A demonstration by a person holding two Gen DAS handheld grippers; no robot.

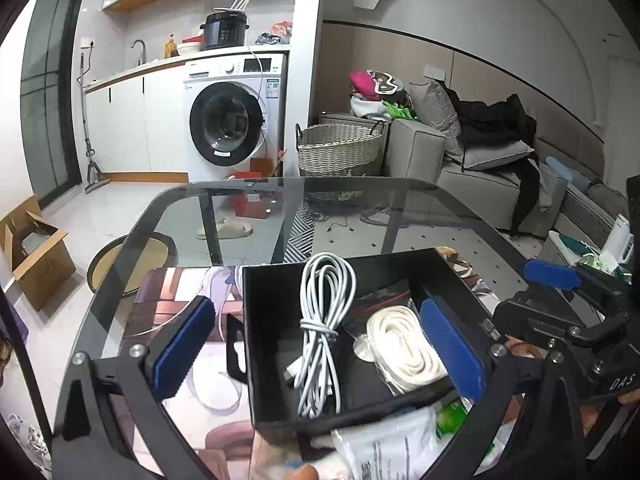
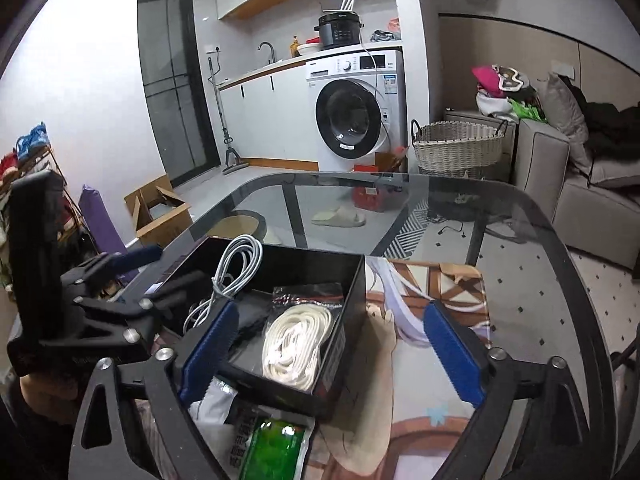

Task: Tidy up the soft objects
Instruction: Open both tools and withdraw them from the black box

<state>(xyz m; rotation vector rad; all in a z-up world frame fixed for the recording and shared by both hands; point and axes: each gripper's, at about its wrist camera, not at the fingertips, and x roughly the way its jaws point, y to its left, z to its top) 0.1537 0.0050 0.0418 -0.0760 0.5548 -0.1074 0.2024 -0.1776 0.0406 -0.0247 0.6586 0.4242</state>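
both the left gripper [image 1: 320, 356] and right gripper [image 2: 332, 354] gape empty over the black box [image 1: 256, 344] (cable [image 1: 324, 320] and rope [image 1: 404, 348] inside), so next comes the green packet [image 2: 276, 448].

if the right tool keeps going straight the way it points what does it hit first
Most likely the black box: the open right tool straddles its near right corner, with the bagged cream rope just beyond. Depth is unclear, so its fingers might pass either side of the wall.

A washing machine [image 1: 234, 120], wicker basket [image 1: 338, 150] and sofa [image 1: 472, 168] stand behind.
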